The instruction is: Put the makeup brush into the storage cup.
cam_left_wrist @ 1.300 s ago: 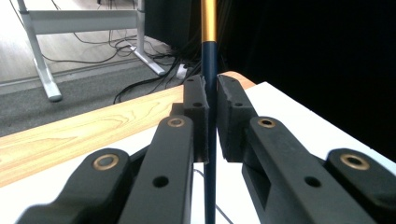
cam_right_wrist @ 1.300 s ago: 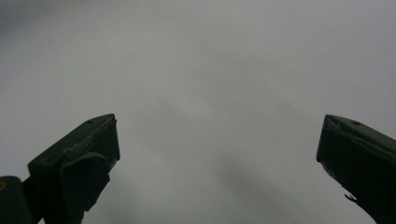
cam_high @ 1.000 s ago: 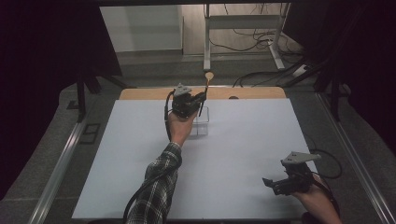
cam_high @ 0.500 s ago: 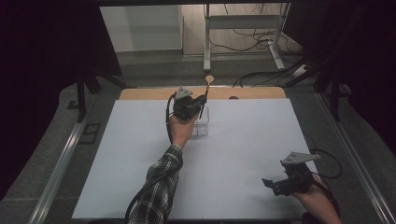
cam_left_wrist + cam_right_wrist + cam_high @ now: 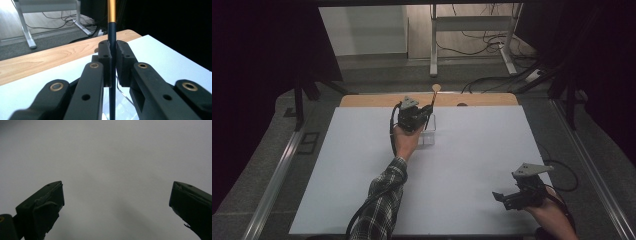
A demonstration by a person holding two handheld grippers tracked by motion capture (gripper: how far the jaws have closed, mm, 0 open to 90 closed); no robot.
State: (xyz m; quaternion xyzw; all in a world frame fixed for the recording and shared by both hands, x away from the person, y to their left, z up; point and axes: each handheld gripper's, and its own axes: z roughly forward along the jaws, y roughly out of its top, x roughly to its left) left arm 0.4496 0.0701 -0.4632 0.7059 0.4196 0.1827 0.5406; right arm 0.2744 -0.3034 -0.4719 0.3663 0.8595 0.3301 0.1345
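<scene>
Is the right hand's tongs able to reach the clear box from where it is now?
Probably yes. The right tongs rest open at the near right of the white table, and only bare surface lies toward the clear box. But the left tongs hold a thin stick over it.

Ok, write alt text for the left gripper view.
The left gripper has its two black jaws shut on a thin upright stick, dark blue below and orange above. Behind lie the white table surface, a wooden strip and floor cables.

Upright dark-and-gold-handled brush (image 5: 112,37) over clear container (image 5: 428,134)
</scene>
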